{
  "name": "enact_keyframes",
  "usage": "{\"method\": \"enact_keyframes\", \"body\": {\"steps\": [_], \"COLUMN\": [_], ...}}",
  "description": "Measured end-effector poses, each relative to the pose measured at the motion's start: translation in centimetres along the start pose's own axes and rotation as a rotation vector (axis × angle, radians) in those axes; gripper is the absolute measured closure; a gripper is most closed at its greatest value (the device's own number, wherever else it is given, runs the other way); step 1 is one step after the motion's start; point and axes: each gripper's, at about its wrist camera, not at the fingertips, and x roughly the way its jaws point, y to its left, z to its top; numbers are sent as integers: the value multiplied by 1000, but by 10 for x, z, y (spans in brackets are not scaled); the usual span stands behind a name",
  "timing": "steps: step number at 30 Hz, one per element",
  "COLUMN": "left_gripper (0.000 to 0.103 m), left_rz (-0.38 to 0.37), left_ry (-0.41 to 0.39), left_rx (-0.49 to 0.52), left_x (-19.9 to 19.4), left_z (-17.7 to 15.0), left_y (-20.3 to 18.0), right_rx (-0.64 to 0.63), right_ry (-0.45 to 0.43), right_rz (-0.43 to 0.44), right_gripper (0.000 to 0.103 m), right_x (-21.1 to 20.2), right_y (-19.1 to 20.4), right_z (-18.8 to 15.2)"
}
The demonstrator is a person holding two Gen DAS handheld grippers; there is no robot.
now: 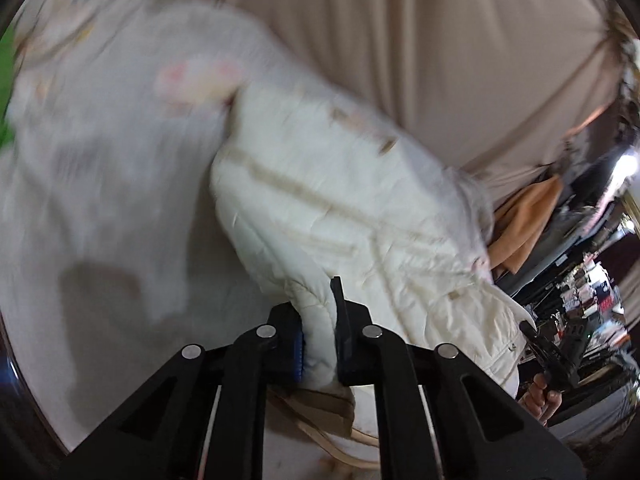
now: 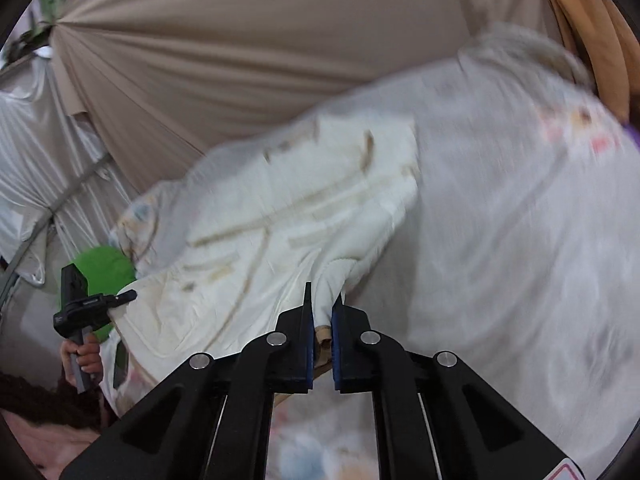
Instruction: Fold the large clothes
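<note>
Left jaws: clamped tight on a thick puffy fold of the cream quilted garment (image 1: 320,216), pinched between the two black fingers of the left gripper (image 1: 320,344).
Right jaws: squeezed shut on a bunched bit of the same garment, with a tan strap end poking out between the blue pads (image 2: 335,344) of the right gripper (image 2: 322,344).
Where the garment is: up in the air, hanging and stretched between both grippers, in front of a beige pleated curtain (image 1: 460,40). No bench or table to be seen under it.
Other cloth: a pale printed sheet (image 1: 100,128) just beside the garment, blurry from motion.
Step now: probably lifting and spreading the garment out, before any fold. Fold not yet made.
Next move: likely needs both grips kept firm, the garment pulled flat, then laid down somewhere flat.
Only in the left view: the right hand (image 1: 540,396) on its handle at the low right edge, and an orange cloth (image 1: 528,220) behind.
Only in the right view: the left hand (image 2: 82,354) on its handle at the low left edge, a green thing (image 2: 104,270) behind it, and shiny white drapes (image 2: 32,152).
</note>
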Motion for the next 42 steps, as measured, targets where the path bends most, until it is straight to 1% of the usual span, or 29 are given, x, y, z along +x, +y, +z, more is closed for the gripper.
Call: {"method": "enact_keyframes", "body": {"steps": [2, 4, 7, 9, 11, 13, 14, 15, 17, 18, 20, 21, 22, 23, 24, 25, 26, 27, 28, 29, 30, 31, 32, 34, 36, 38, 40, 41, 42], "left_gripper": [93, 94, 94, 94, 94, 94, 94, 93, 90, 89, 88, 88, 85, 81, 79, 74, 65, 61, 49, 24, 13, 5, 5, 5, 5, 5, 8, 14, 18], "left_rz": [-15, 3, 47, 109, 193, 276, 306, 348, 376, 358, 300, 271, 243, 221, 189, 138, 95, 56, 39, 58, 128, 196, 226, 262, 249, 231, 212, 206, 221], "left_ry": [-59, -113, -141, -127, -110, -76, -47, 1, 46, 49, 23, 12, 2, -15, -40, -69, -92, -114, -132, -159, -194, -243, -256, -182, -69, 39, 81, 75, 63], "left_rx": [34, 52, 37, 22, 11, -4, -10, -18, -66, -91, -160, -187, -199, -200, -200, -198, -197, -194, -190, -185, -177, -154, -115, -66, -81, -119, -152, -159, -147], "left_x": [-4, 3, 35, 76, 119, 169, 186, 216, 252, 264, 268, 262, 253, 243, 231, 214, 198, 181, 169, 159, 148, 137, 133, 139, 153, 174, 186, 185, 183], "left_z": [32, 69, 121, 153, 173, 188, 192, 195, 195, 194, 192, 193, 194, 196, 197, 199, 199, 197, 194, 191, 185, 178, 171, 155, 135, 108, 90, 83, 80], "left_y": [-14, -22, -19, -11, -3, 10, 19, 30, 53, 64, 79, 83, 84, 85, 82, 80, 78, 76, 72, 72, 67, 65, 63, 67, 81, 95, 103, 104, 102], "right_rx": [-22, -32, 24, 66, 104, 123, 142, 160, 193, 202, 228, 236, 238, 234, 221, 201, 174, 123, 84, 53, 25, 5, -6, -10, 12, 40, 63, 71, 80], "right_ry": [-65, -109, -114, -94, -68, -37, -6, 21, 77, 90, 51, 12, -25, -58, -92, -123, -148, -167, -169, -156, -122, -86, -48, 14, 80, 108, 127, 131, 141], "right_rz": [20, 15, -9, -38, -70, -136, -155, -175, -224, -235, -194, -154, -125, -92, -54, -65, -103, -149, -172, -193, -217, -232, -249, -270, -258, -230, -205, -189, -150], "right_gripper": [97, 97, 97, 97, 97, 97, 97, 97, 96, 96, 96, 92, 90, 84, 77, 68, 47, 40, 40, 38, 37, 36, 35, 35, 35, 35, 36, 48, 77], "right_x": [3, 13, 63, 105, 151, 204, 231, 252, 295, 310, 308, 298, 286, 273, 254, 239, 226, 209, 198, 189, 182, 178, 177, 179, 191, 201, 212, 214, 215], "right_y": [8, 6, -13, -32, -48, -65, -76, -85, -101, -110, -117, -117, -115, -113, -109, -103, -100, -97, -96, -96, -97, -100, -103, -111, -118, -123, -122, -121, -119], "right_z": [37, 72, 129, 156, 174, 185, 185, 182, 175, 171, 168, 171, 173, 176, 178, 180, 177, 172, 165, 156, 143, 130, 116, 91, 69, 58, 55, 56, 57]}}
